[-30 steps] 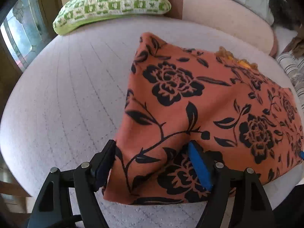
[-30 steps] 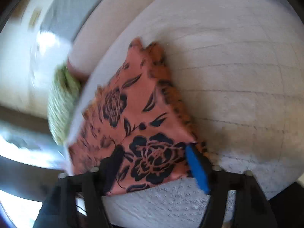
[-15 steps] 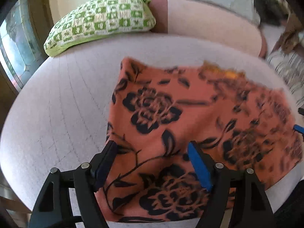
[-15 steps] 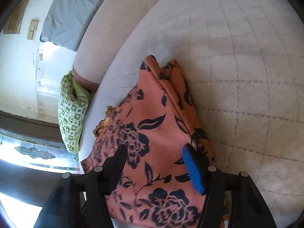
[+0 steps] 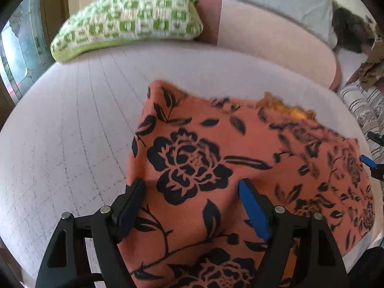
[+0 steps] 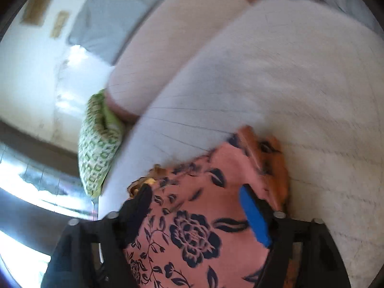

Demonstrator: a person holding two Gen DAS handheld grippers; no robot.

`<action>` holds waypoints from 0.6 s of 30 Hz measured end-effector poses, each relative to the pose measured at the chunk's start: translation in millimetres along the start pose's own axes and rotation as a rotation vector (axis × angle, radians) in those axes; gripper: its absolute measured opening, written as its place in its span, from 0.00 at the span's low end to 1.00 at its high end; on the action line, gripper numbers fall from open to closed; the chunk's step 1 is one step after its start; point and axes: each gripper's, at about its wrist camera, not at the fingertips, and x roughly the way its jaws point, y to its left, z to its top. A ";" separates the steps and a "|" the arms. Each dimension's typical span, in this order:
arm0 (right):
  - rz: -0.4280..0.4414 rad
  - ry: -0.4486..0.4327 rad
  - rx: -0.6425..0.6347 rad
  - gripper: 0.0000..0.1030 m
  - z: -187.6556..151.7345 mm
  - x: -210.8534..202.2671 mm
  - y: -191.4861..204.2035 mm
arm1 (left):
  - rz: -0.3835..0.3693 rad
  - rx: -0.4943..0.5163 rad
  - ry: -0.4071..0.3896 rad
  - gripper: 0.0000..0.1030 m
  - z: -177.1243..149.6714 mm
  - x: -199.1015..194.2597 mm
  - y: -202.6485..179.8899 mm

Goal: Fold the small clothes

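Observation:
An orange garment with a black rose print (image 5: 216, 158) lies flat on the pale quilted cushion (image 5: 72, 124). My left gripper (image 5: 192, 189) hovers open over the garment's near left part, its jaws wide apart with cloth below them. My right gripper (image 6: 195, 192) is open above the garment (image 6: 192, 235) at its other end; its tip shows in the left wrist view (image 5: 369, 163) at the garment's right edge. Neither gripper pinches the cloth. A frayed yellow-orange edge (image 5: 285, 106) shows at the garment's far side.
A green and white checked pillow (image 5: 129, 24) lies at the cushion's far left, also in the right wrist view (image 6: 98, 144). A pink bolster (image 5: 276, 45) runs along the back. Striped fabric (image 5: 360, 103) and a dark furry item (image 5: 348, 28) sit at the far right.
Both grippers have moved forward over the garment, which now lies flatter. The right wrist view has swung and is blurred with motion.

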 end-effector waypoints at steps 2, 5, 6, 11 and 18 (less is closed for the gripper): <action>-0.107 0.075 0.016 0.78 4.8 27.4 -17.5 | 0.006 0.012 -0.002 0.78 1.7 2.3 -1.0; -0.049 0.008 0.065 0.77 2.2 -1.1 -17.4 | 0.000 0.016 -0.017 0.78 2.5 -13.0 -2.6; -0.055 -0.023 0.021 0.77 -1.2 -15.2 -9.2 | 0.003 0.000 -0.032 0.78 -0.5 -19.3 -1.0; -0.073 -0.018 0.024 0.77 -44.6 -79.7 -13.5 | -0.038 -0.039 -0.048 0.78 -12.5 -34.8 -1.7; -0.083 0.084 0.095 0.77 -101.5 -103.6 -62.3 | -0.071 -0.003 -0.049 0.78 -42.4 -55.1 -23.2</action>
